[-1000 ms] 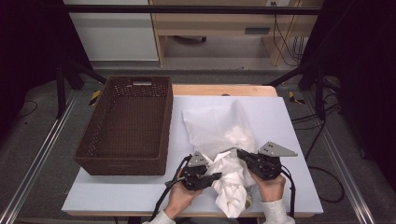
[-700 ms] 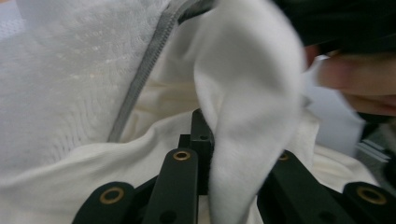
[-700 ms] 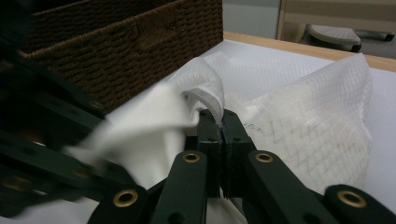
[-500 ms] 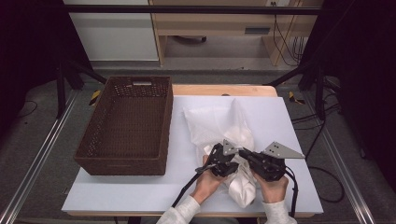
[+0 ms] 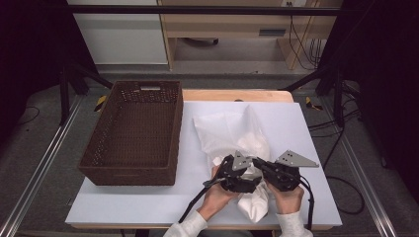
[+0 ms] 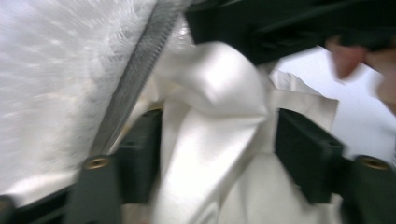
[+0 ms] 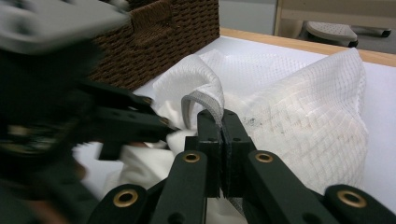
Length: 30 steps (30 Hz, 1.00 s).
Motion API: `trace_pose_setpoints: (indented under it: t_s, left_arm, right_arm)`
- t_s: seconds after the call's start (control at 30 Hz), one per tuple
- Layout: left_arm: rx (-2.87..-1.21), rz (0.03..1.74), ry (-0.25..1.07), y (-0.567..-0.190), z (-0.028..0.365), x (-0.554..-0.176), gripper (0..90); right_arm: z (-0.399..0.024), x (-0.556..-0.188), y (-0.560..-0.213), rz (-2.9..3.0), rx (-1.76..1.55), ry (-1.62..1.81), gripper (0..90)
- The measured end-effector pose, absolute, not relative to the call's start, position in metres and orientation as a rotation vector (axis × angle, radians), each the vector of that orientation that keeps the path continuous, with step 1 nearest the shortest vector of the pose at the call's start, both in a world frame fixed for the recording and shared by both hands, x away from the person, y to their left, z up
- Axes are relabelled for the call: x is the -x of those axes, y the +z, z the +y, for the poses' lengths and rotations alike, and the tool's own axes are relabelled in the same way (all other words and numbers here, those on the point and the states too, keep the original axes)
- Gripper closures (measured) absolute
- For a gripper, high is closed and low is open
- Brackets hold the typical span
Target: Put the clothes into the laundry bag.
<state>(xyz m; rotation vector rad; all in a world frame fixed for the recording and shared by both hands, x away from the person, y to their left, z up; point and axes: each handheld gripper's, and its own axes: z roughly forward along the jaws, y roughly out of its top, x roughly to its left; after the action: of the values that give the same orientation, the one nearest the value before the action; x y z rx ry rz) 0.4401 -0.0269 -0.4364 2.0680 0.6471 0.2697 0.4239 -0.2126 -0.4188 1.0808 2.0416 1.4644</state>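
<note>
1. At the left of the table point(image 5: 148, 207), the basket point(image 5: 132, 132) is standing empty and nobody is touching it; it has not shifted since a second ago.
2. I am moving my left gripper point(image 5: 236, 174) rightward along the near edge: a second ago it was sitting more to the left, and now it is almost touching the right gripper point(image 5: 269, 170).
3. Its jaws have just been opening. In the left gripper view they are standing apart, with a fold of the white cloth point(image 6: 210, 140) between them, and I am not seeing the pads pressing on it.
4. The mesh bag point(image 5: 237, 131) is lying in the middle of the table, right of the basket, with the cloth hanging out of its near end toward me.
5. My right gripper is keeping its place, and its jaws are clamped together on the grey zipper edge point(image 7: 205, 105) of the bag.
6. I am judging that the left gripper has let go of the cloth and is taking a new hold closer to the mouth, so the stuffing into the bag is only partly done.
</note>
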Motion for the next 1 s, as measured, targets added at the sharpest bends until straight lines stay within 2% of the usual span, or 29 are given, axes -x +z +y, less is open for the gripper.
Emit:
trace_pose_setpoints:
  t_s: [0.2,0.37,0.43,0.57,0.7,0.77,0.83,0.9,1.0]
  left_arm:
    - [-2.081,0.636,0.225,-0.418,0.011,-0.423,17.0]
    - [-2.062,0.69,0.301,-0.414,0.048,-0.416,13.9]
    - [-2.081,0.727,0.292,-0.422,0.059,-0.418,12.5]
    - [-2.127,0.802,0.189,-0.445,0.062,-0.429,10.7]
    - [-2.154,0.802,0.126,-0.466,0.044,-0.441,10.0]
    - [-2.099,0.818,0.058,-0.47,0.04,-0.448,13.6]
    - [-2.03,0.812,0.009,-0.468,0.04,-0.45,26.7]
    - [-1.998,0.8,0.04,-0.463,0.039,-0.447,44.8]
    - [-1.992,0.773,0.112,-0.453,0.033,-0.443,59.7]
  right_arm:
    - [-0.213,-0.423,-0.418,2.039,-1.083,1.461,88.8]
    - [-0.213,-0.424,-0.419,2.045,-1.08,1.454,88.8]
    - [-0.213,-0.424,-0.419,2.045,-1.082,1.455,88.8]
    - [-0.212,-0.424,-0.419,2.051,-1.081,1.45,88.8]
    - [-0.212,-0.425,-0.42,2.055,-1.084,1.45,88.8]
    - [-0.212,-0.425,-0.42,2.057,-1.084,1.447,88.8]
    - [-0.212,-0.425,-0.42,2.058,-1.085,1.448,88.8]
    - [-0.212,-0.426,-0.42,2.058,-1.087,1.452,88.8]
    - [-0.211,-0.426,-0.421,2.064,-1.085,1.457,88.8]
